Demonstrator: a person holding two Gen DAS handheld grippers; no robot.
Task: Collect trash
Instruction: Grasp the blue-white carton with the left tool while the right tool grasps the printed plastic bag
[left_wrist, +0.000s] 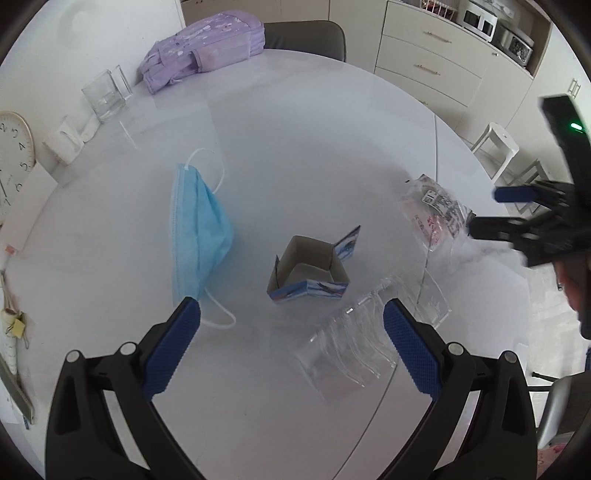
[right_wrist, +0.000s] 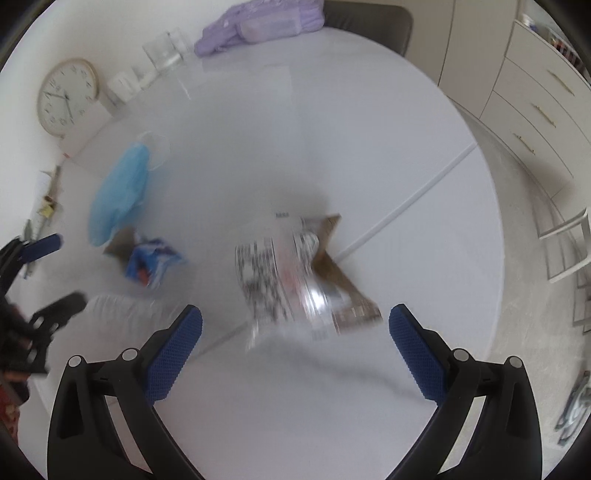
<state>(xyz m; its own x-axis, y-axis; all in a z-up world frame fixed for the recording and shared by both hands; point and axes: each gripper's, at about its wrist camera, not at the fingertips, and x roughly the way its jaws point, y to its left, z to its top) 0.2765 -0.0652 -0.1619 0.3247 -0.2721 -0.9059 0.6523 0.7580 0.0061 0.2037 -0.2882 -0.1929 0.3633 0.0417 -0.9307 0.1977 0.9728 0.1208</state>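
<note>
Right wrist view shows the printed wrapper (right_wrist: 291, 273) lying flat on the white table (right_wrist: 369, 129), just ahead of my right gripper (right_wrist: 295, 321), whose fingers stand wide apart with nothing between them. The picture is smeared with motion, so I cannot tell whether the brown card under the wrapper's far edge is part of it or a separate scrap.

From the left wrist view that same wrapper (left_wrist: 436, 210) sits off to the right, with my right gripper (left_wrist: 484, 210) close beside it, fingers spread. My left gripper (left_wrist: 291, 314) is wide open too, holding nothing.

Moving outward: the small opened carton (left_wrist: 310, 273) stands in the middle of the table (left_wrist: 295, 110), a crumpled clear plastic tray (left_wrist: 354, 343) lies just in front of my left fingers, and the blue face mask (left_wrist: 199, 229) rests left of the carton, one ear loop curling near my left fingertip.

I judge the job barely begun. Every piece I can see is on the tabletop, nothing is gripped, and no bin or bag shows in either view. All four pieces are left to gather, and the wrapper looks like the first candidate for my right side.

At the far edge a purple backpack (left_wrist: 207, 44), a glass vase (left_wrist: 103, 96) and a wall clock (left_wrist: 14, 155) sit well apart from the litter.
</note>
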